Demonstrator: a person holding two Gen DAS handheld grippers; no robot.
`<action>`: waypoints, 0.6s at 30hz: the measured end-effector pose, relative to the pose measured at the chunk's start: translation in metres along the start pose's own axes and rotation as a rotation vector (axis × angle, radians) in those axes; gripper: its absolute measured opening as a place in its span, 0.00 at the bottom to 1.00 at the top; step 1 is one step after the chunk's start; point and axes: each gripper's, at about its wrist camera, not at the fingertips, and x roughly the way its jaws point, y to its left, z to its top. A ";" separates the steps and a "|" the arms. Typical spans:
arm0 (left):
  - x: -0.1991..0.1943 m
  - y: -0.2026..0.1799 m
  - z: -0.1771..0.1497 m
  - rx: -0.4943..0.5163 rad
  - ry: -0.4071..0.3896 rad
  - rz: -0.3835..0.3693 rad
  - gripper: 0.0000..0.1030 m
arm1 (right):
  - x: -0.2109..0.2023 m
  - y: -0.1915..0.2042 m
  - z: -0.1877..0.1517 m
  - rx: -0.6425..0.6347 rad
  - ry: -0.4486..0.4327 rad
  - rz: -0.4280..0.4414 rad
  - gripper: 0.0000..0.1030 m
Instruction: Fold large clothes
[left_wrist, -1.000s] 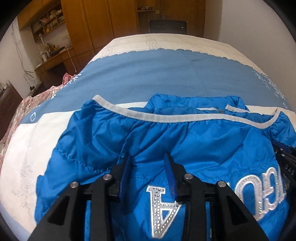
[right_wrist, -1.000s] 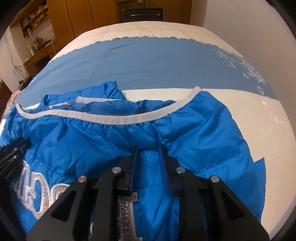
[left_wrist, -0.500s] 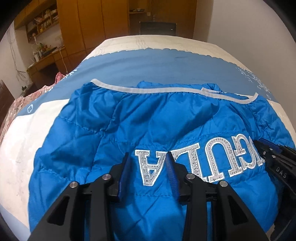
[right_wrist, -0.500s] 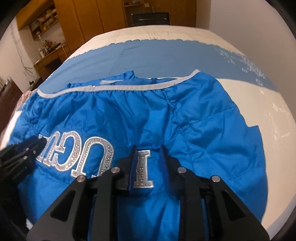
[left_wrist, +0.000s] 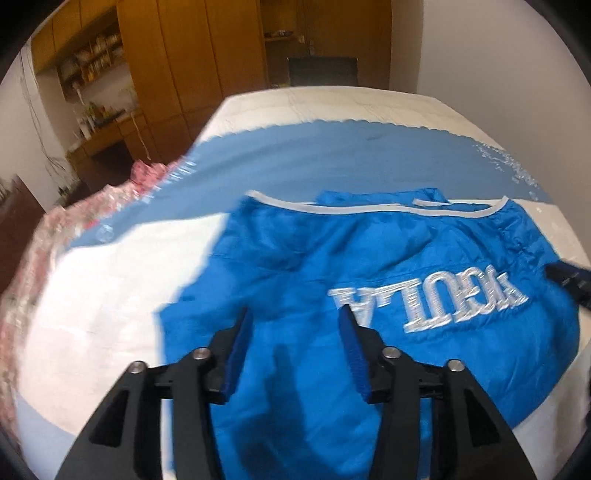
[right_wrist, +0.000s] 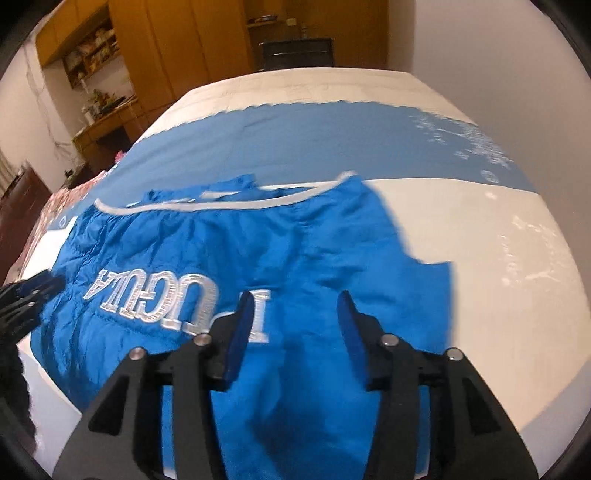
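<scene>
A bright blue padded jacket with silver lettering (left_wrist: 369, 280) lies spread on the blue-and-white bed (left_wrist: 332, 158). Left gripper (left_wrist: 293, 325) and right gripper (right_wrist: 295, 314) hover over its near part, fingers (left_wrist: 236, 350) apart, holding nothing

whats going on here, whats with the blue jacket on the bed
A person with a two-finger gripper in each hand is folding a blue puffer jacket spread on the bed, silver lettering up. Both the left gripper and the right gripper are open over the jacket's near part, holding nothing. The jacket's grey-trimmed edge lies on the far side. The frames are blurred, so the grippers appear to be moving.
</scene>
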 end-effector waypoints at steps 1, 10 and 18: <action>-0.004 0.006 -0.002 0.002 0.001 0.006 0.53 | -0.004 -0.009 -0.001 0.012 0.006 -0.005 0.62; -0.009 0.049 -0.014 -0.028 0.033 0.059 0.59 | 0.000 -0.065 -0.018 0.075 0.124 -0.059 0.78; 0.018 0.058 -0.019 -0.069 0.102 0.048 0.64 | 0.021 -0.064 -0.022 0.090 0.180 -0.039 0.85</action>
